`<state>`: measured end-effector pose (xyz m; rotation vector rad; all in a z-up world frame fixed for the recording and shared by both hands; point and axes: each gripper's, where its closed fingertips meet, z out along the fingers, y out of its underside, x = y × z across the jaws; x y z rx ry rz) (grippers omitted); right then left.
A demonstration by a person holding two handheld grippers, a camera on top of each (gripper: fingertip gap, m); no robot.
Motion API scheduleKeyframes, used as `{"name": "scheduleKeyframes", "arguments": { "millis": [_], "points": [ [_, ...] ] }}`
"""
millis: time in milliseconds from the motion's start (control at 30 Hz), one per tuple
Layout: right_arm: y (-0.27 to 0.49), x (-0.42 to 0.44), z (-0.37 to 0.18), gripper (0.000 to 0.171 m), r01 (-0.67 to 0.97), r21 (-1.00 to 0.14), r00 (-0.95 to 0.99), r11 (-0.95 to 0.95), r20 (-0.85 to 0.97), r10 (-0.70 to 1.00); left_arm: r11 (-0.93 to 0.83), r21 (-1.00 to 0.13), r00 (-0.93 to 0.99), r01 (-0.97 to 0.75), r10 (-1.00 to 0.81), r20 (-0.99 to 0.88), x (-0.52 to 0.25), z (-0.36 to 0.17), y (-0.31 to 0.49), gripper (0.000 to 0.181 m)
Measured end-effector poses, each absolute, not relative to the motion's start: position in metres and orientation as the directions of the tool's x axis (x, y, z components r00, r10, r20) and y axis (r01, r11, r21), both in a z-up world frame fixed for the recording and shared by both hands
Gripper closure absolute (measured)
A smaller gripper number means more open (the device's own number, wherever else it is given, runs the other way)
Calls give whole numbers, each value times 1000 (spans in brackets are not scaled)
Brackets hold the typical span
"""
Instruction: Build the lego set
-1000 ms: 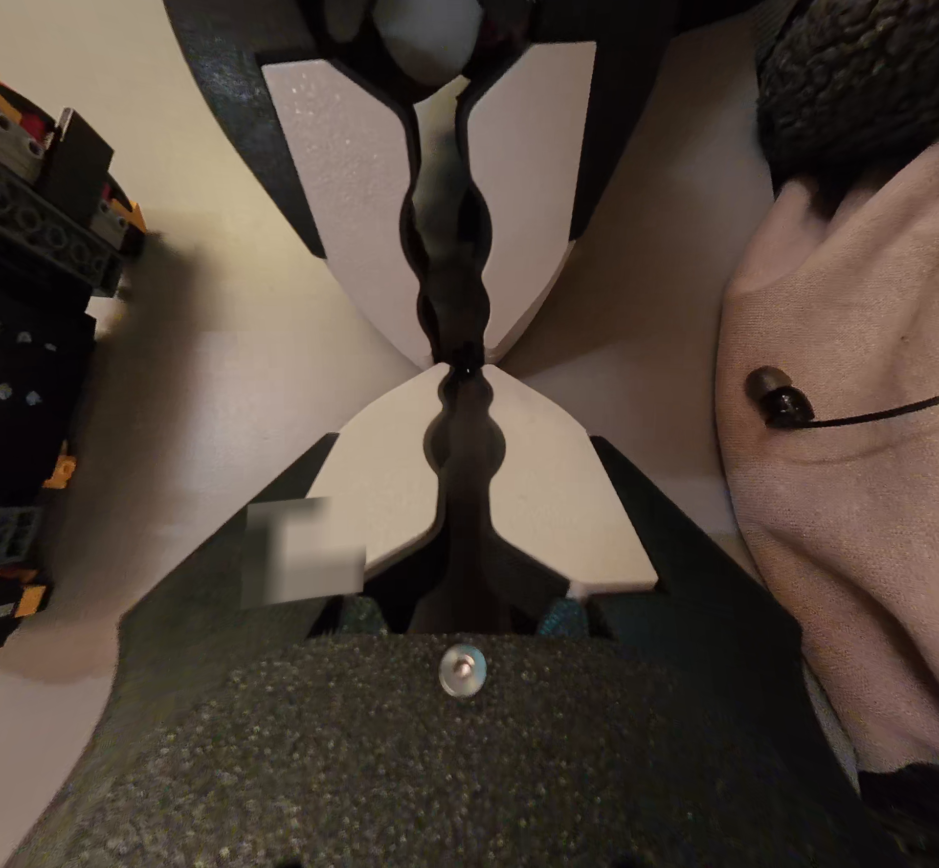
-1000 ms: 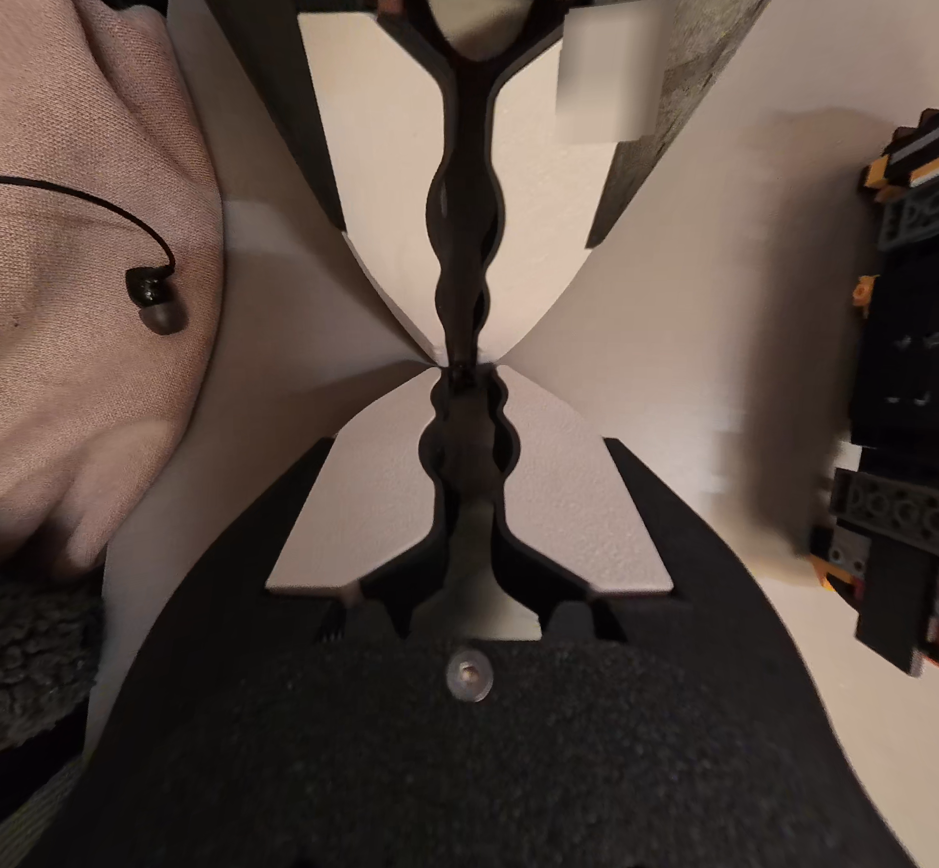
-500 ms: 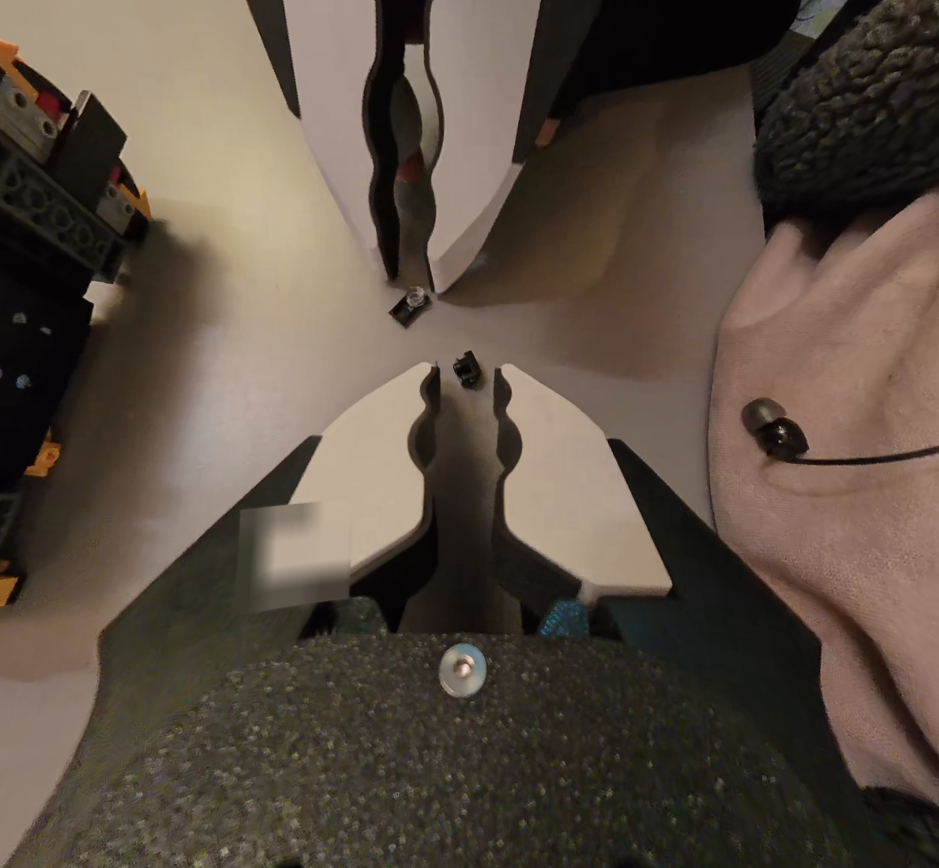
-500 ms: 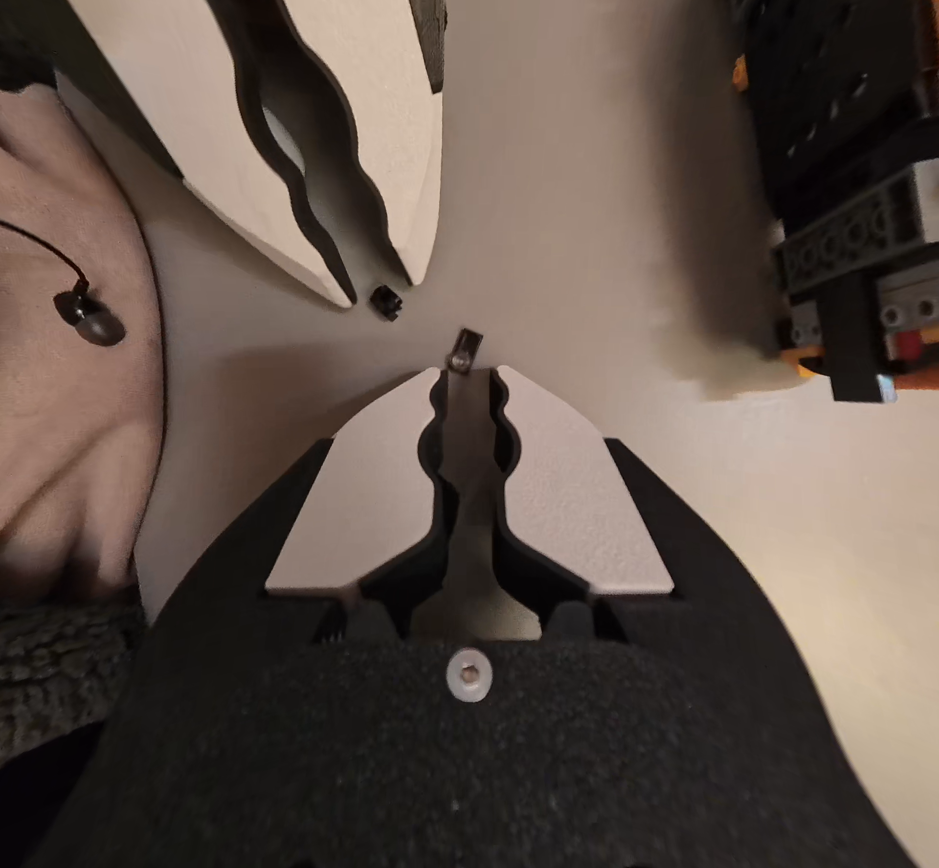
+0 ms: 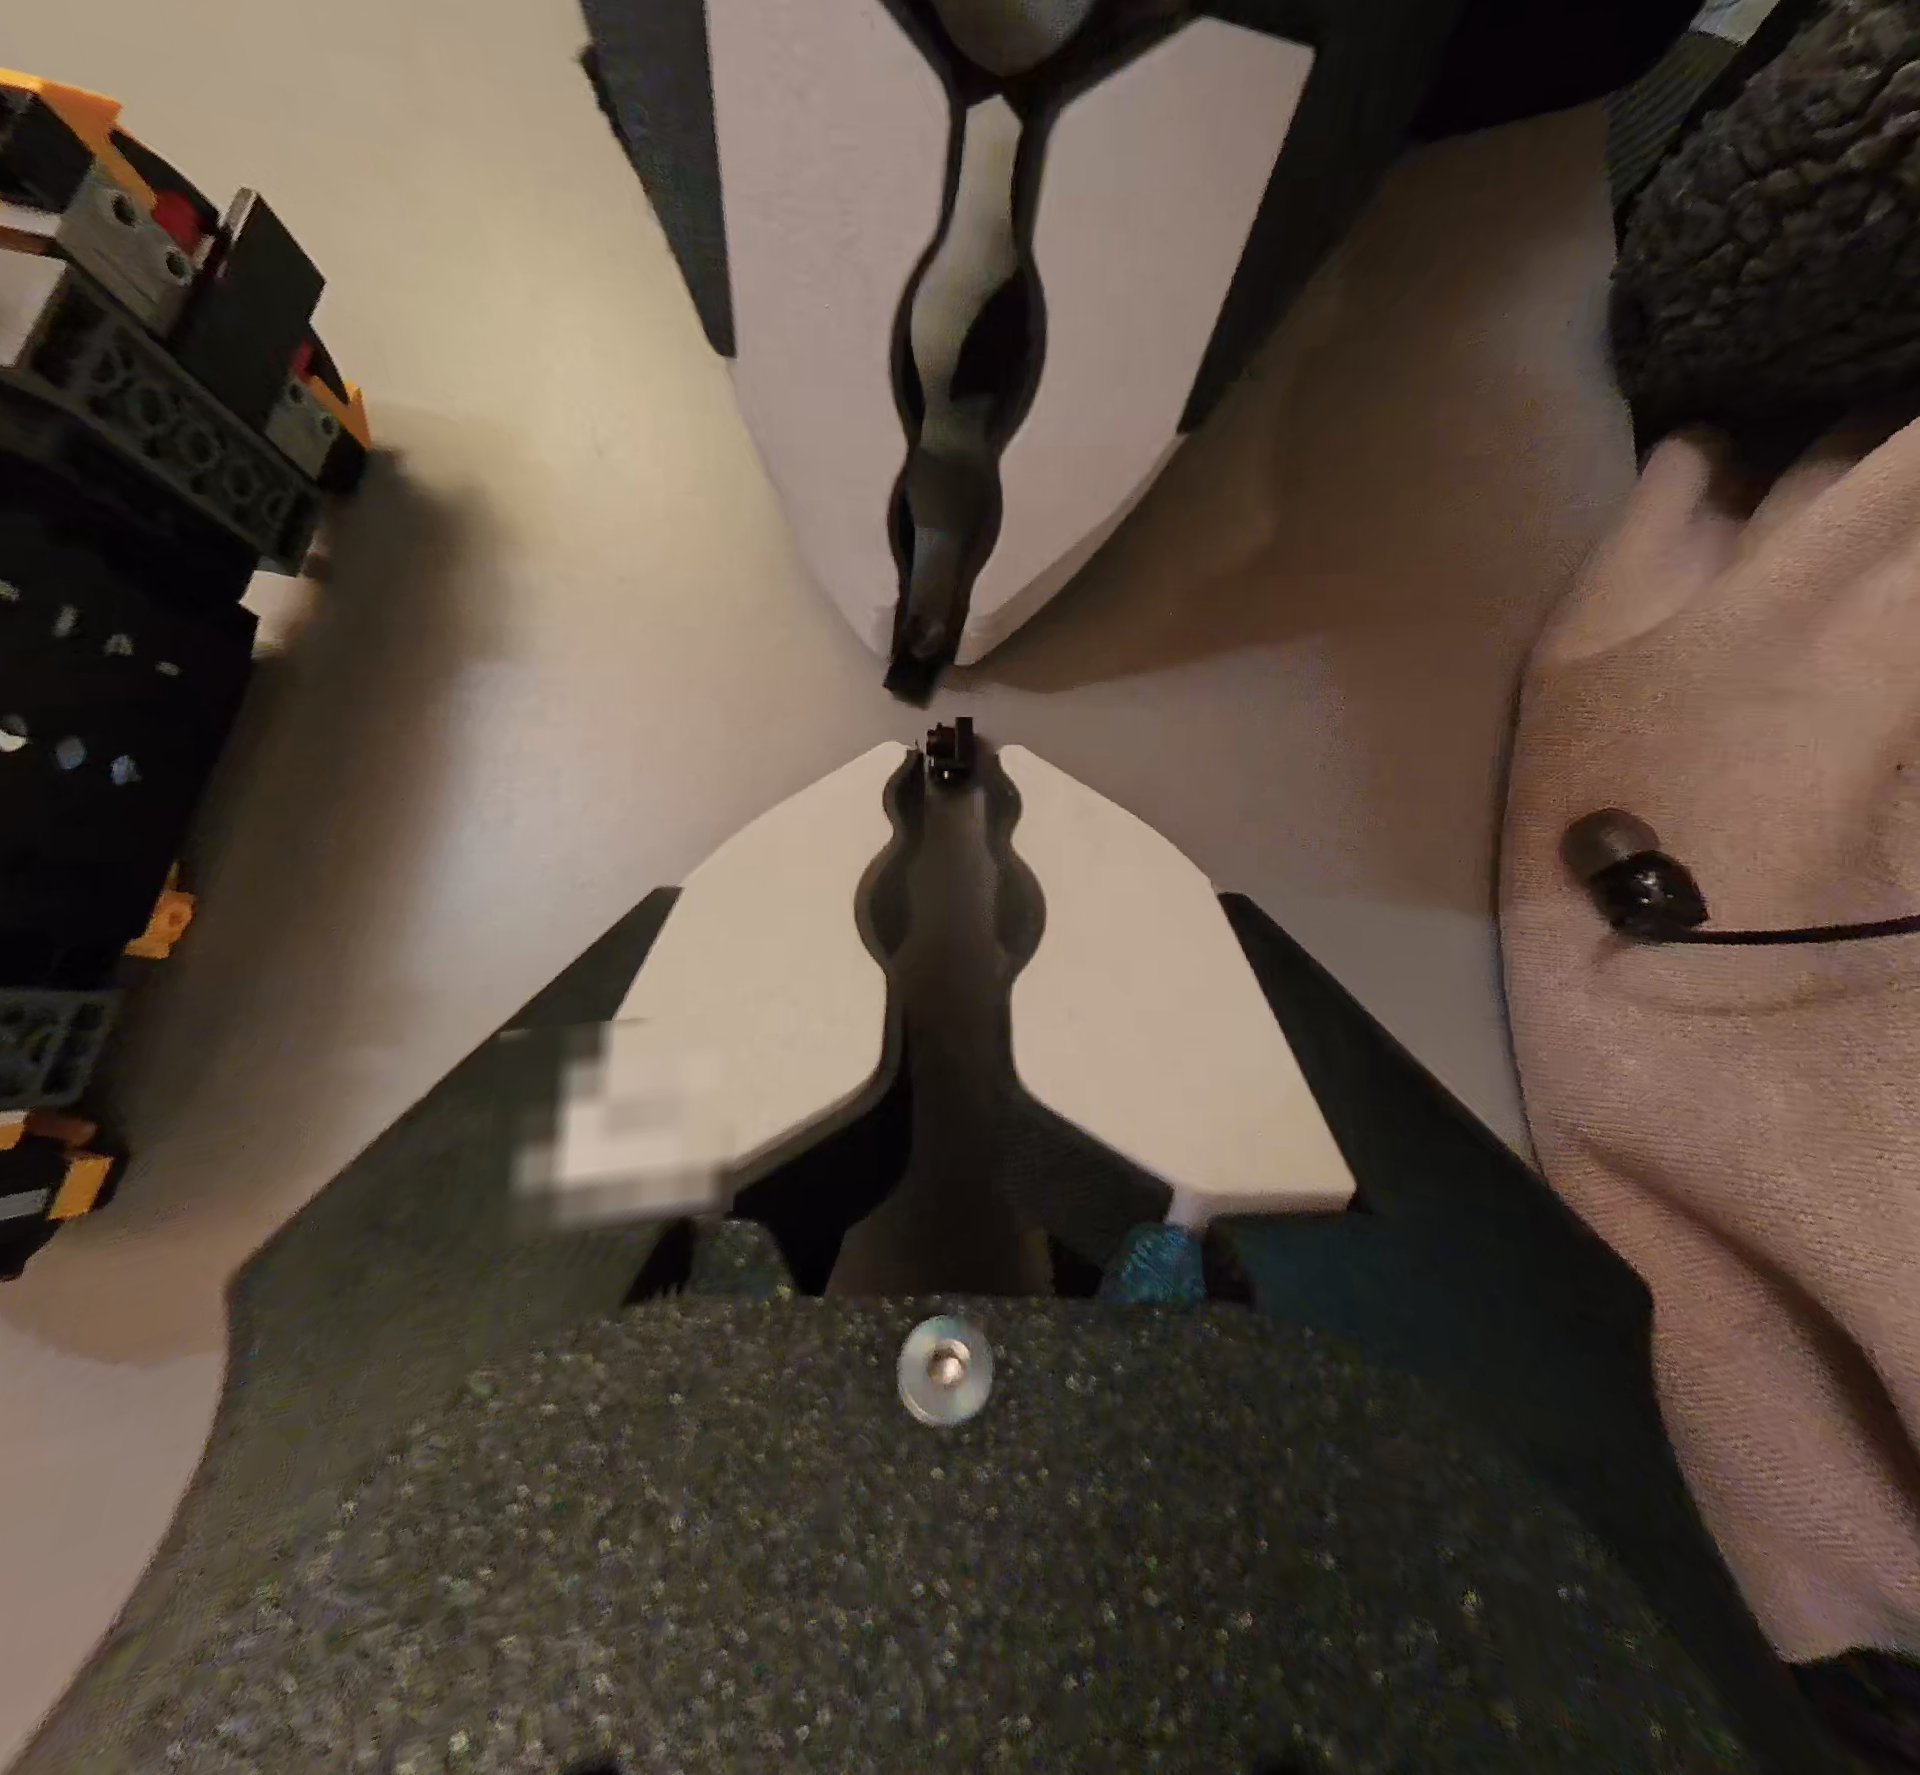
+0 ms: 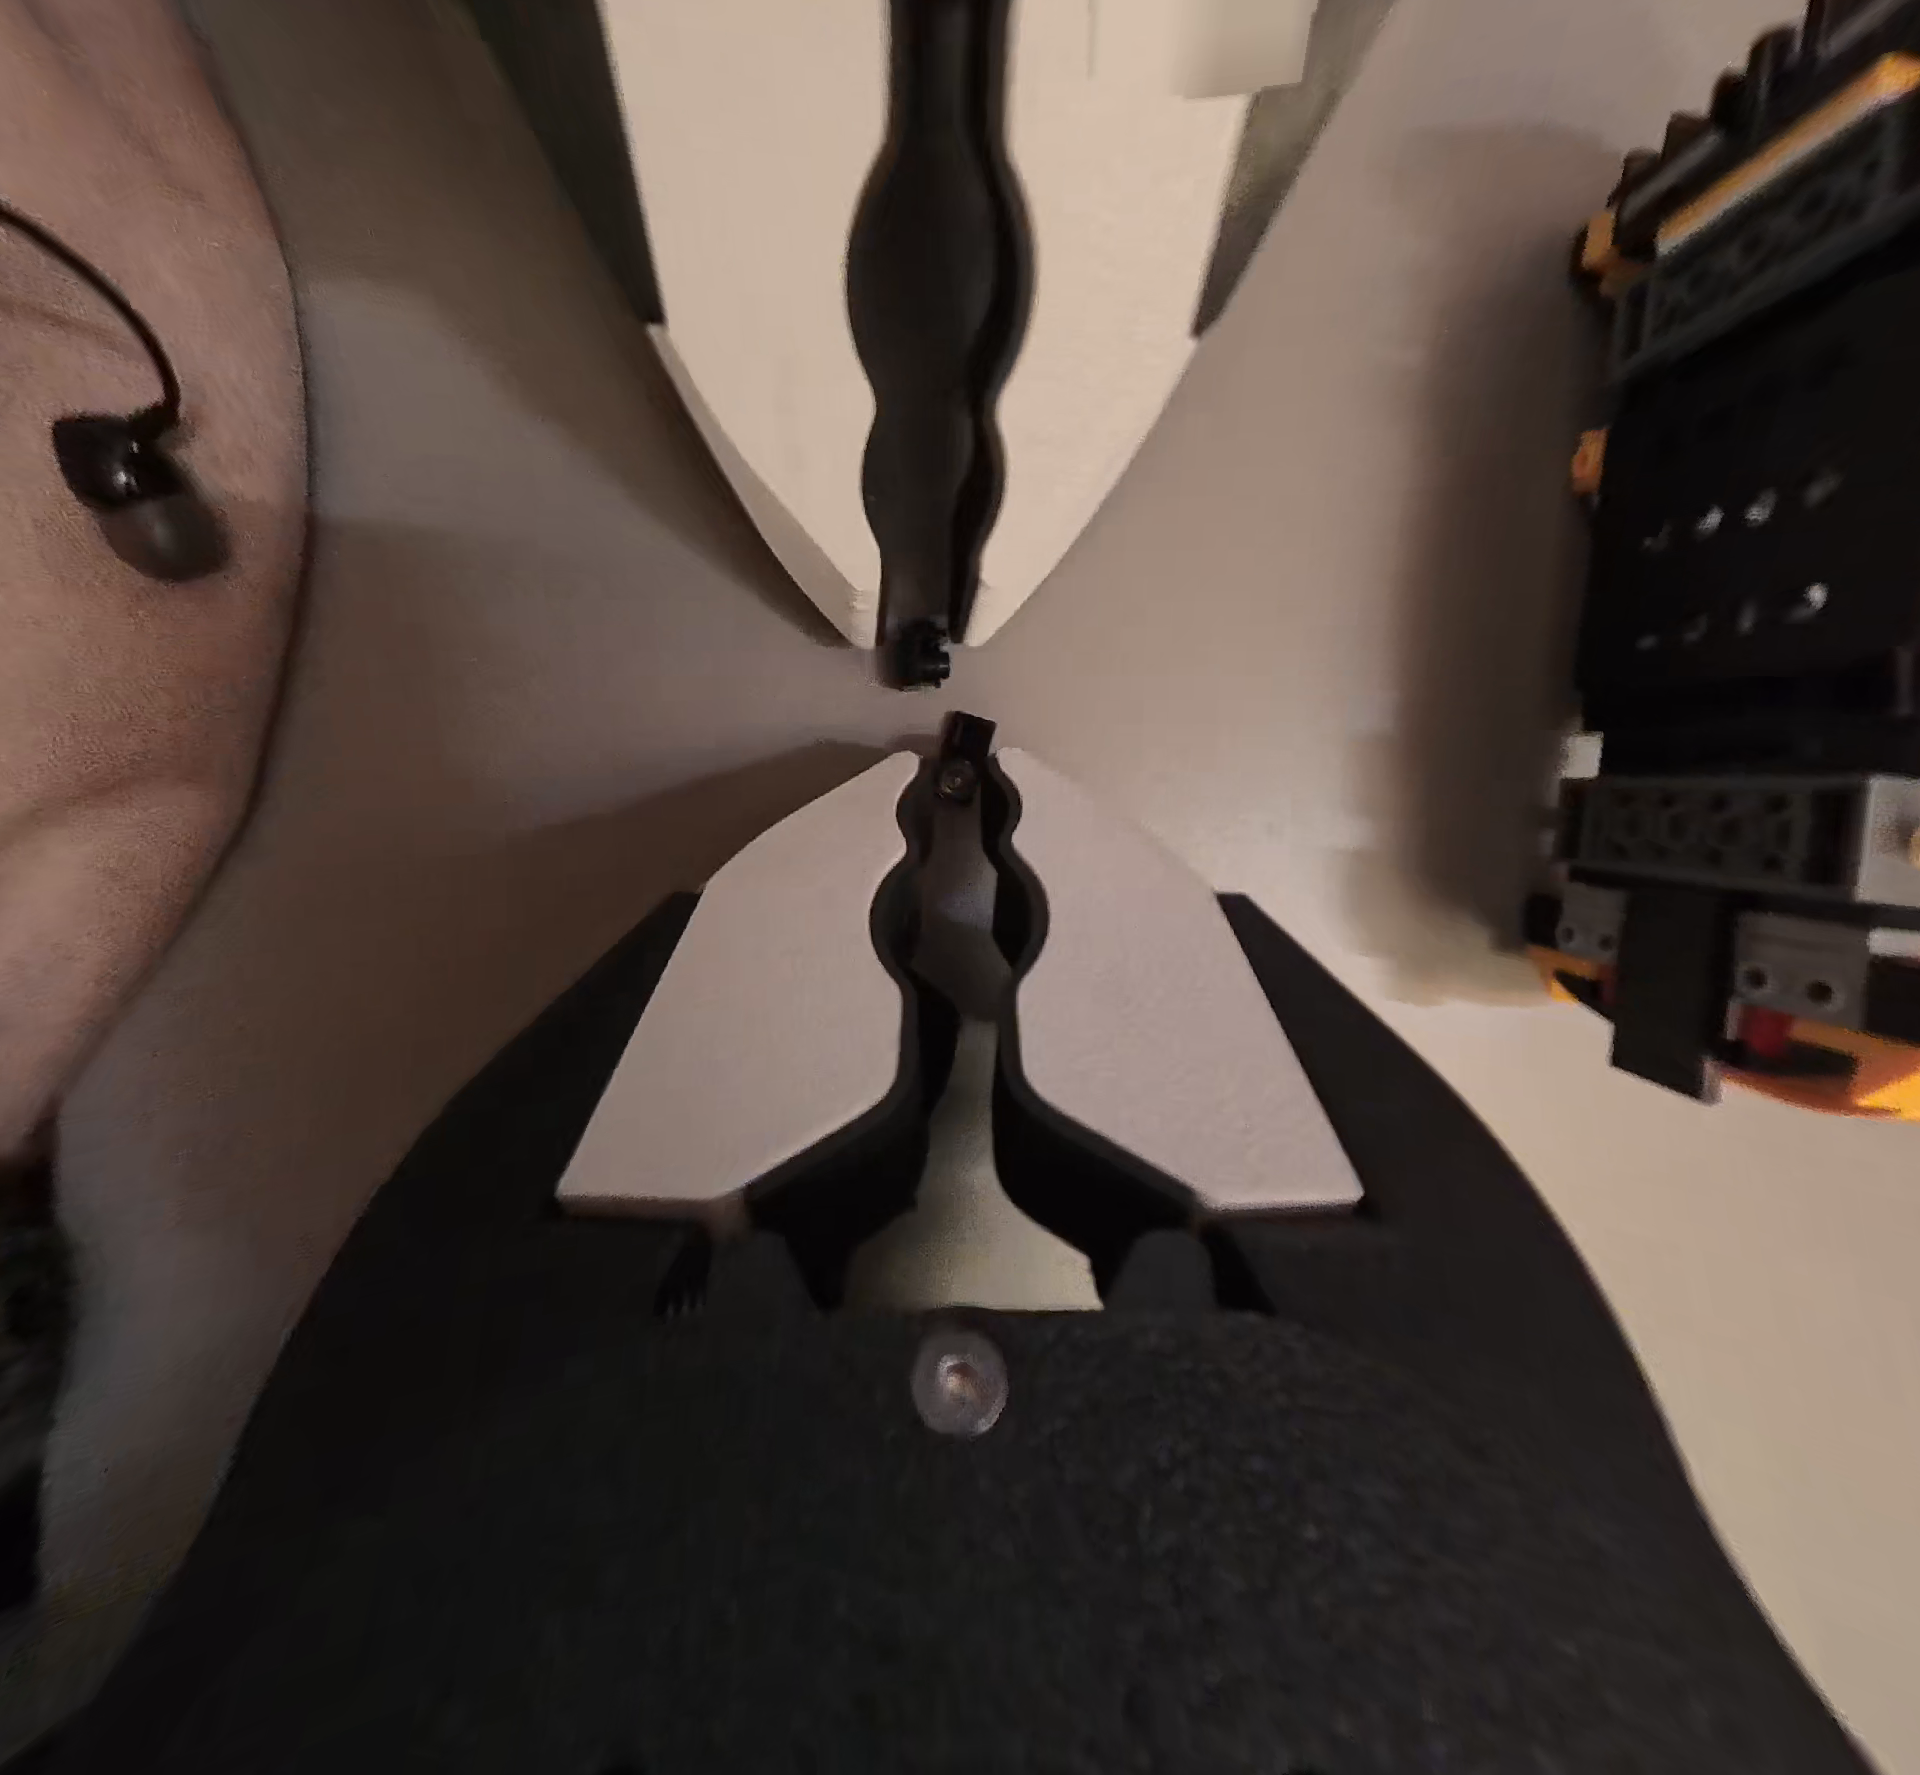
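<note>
My left gripper is shut on a tiny black lego piece at its fingertips. My right gripper is shut on another tiny black piece with a small shiny stud. The two grippers point at each other tip to tip over the pale table, with a small gap between the pieces. The right gripper shows at the top of the left wrist view, and the left gripper at the top of the right wrist view. The partly built black, grey and orange lego model lies to one side.
A pink cloth with a black earbud and its cord lies opposite the model. A dark fuzzy fabric lies beyond the cloth. The pale table runs between them. Less than 4 cm separates the two grippers' tips.
One second ago the two tips were pressed together. They drew apart with a piece in each, the right gripper swinging aside. Now they are lined up again, nearly touching.
</note>
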<state>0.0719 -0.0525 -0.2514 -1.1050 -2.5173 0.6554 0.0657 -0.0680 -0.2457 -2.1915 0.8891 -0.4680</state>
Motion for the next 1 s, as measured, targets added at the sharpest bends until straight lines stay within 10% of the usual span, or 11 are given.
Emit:
{"name": "scheduleKeyframes", "arguments": {
  "millis": [1000],
  "points": [
    [-61, 61, -251, 164, 60, -285, -830, 957, 518, 206, -514, -721, 713, -464, -700, 41, 61, -247, -65, 159]
  ]
}}
